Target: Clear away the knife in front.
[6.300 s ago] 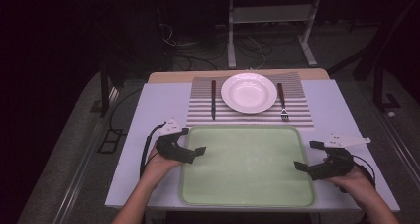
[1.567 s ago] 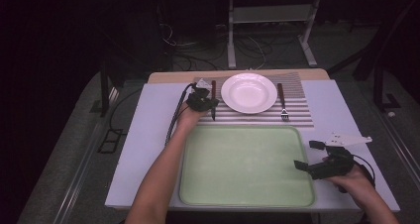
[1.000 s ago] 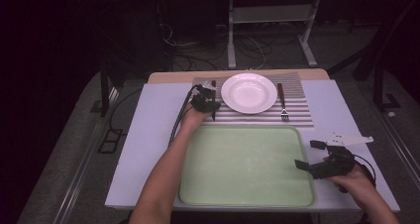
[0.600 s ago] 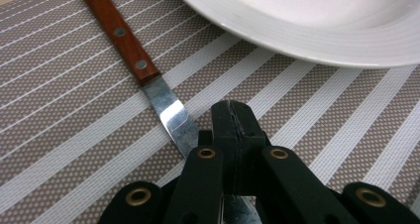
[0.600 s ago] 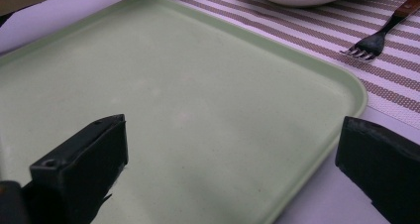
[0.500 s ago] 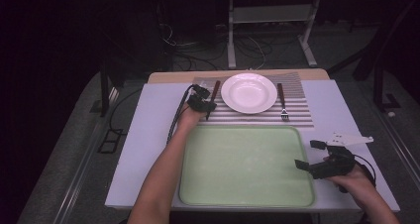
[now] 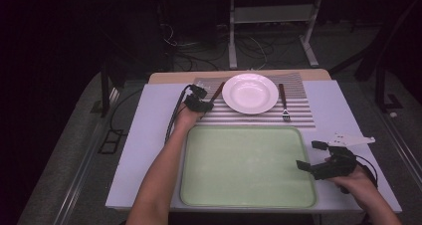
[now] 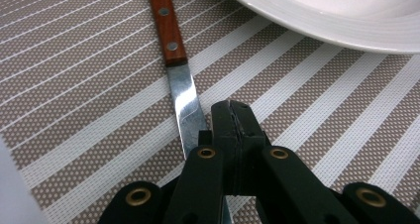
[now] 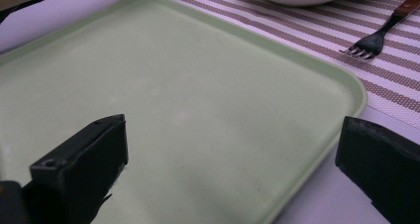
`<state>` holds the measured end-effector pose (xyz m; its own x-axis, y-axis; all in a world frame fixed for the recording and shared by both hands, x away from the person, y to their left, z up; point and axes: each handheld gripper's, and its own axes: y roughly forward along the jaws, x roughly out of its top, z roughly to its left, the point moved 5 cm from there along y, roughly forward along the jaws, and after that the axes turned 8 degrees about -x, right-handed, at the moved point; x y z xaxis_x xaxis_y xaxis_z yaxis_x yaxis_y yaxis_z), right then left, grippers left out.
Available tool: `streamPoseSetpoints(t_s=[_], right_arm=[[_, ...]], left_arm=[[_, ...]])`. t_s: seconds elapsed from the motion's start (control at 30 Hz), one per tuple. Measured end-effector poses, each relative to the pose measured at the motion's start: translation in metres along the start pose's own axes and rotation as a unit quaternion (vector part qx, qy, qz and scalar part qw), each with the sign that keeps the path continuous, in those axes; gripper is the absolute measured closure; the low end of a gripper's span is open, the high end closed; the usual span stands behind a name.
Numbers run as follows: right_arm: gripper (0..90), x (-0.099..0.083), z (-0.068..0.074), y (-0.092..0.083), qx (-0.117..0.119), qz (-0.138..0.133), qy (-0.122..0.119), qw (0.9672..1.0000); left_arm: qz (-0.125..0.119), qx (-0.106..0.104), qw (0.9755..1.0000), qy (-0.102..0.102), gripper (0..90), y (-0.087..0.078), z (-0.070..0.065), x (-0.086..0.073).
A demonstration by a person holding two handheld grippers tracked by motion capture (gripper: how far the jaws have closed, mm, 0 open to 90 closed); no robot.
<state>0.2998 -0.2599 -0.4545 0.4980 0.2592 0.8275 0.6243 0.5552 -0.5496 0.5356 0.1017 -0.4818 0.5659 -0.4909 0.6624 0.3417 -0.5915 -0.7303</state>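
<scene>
Knife [image 8: 174, 60] — reddish-brown wooden handle with two metal rivets, plain polished steel blade. Lies flat on the striped placemat [image 8: 89, 115], just left of the plate [image 8: 341, 21] as the high view shows it [image 7: 216, 92].

Left hand-held gripper [image 8: 233, 120] — black, matt, with brass-coloured pivot pins. Its jaws are pressed together, pad against pad, with nothing between them. The tip rests low over the placemat just beside the blade; whether it touches the steel cannot be told. In the high view it sits at the near end of the knife [image 7: 195, 98], the bare forearm reaching across the tray's left edge.

Placemat — woven mesh, alternating taupe and white bands, rectangular.

Plate — round, white, glossy, with a broad shallow rim; centred on the placemat [image 7: 250, 93].

Fork [image 7: 283, 103] — matching dark wooden handle, metal tines pointing toward the person; lies on the placemat right of the plate, well apart from the knife.

Tray [image 7: 249, 165] — pale green, smooth plastic, rectangular with rounded corners and a low raised lip; bare, on the near half of the surface [image 7: 149, 150].

Right hand-held gripper [image 9: 233, 154] — jaws spread wide, holding nothing, poised over the tray's right-hand rim — one blocky black jaw above the tray floor, the other outside the lip. Seen in the high view at the tray's right edge [image 7: 312, 158].
</scene>
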Motion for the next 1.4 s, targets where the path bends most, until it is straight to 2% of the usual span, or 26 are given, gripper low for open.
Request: streamPoseSetpoints(t_s=[0.33, 0.43, 0.6, 0.8, 1.03, 1.17, 1.23, 1.4], right_arm=[[0.0, 0.000, 0.000, 0.000, 0.000, 0.000, 0.001, 1.0000], [0.0, 0.000, 0.000, 0.000, -0.001, 0.000, 0.001, 1.0000], [0.0, 0.000, 0.000, 0.000, 0.000, 0.000, 0.000, 1.0000], [0.0, 0.000, 0.000, 0.000, 0.000, -0.001, 0.001, 1.0000], [0.0, 0.000, 0.000, -0.001, 0.002, -0.002, 0.001, 1.0000], [0.0, 0.000, -0.001, -0.001, 0.002, -0.004, 0.002, 1.0000], [0.0, 0.000, 0.000, -0.001, 0.002, -0.003, 0.002, 1.0000], [0.0, 0.001, 0.000, -0.001, 0.003, -0.004, 0.003, 1.0000]], left_arm=[[-0.003, 0.010, 0.9999, -0.010, 89.5, -0.005, 0.008, -0.003], [-0.006, 0.006, 0.9998, -0.016, 89.5, -0.005, 0.010, -0.004], [-0.009, 0.006, 0.9999, -0.013, 87.7, -0.005, 0.009, -0.003], [-0.024, 0.007, 0.9997, -0.005, 78.2, -0.007, 0.008, 0.004], [-0.023, 0.011, 0.9997, -0.007, 67.6, -0.004, 0.013, 0.016], [-0.017, 0.018, 0.9997, -0.001, 64.8, -0.002, 0.015, 0.021], [-0.022, 0.020, 0.9995, -0.002, 64.8, 0.000, 0.017, 0.027], [-0.017, 0.028, 0.9995, 0.001, 65.8, 0.004, 0.021, 0.035]])
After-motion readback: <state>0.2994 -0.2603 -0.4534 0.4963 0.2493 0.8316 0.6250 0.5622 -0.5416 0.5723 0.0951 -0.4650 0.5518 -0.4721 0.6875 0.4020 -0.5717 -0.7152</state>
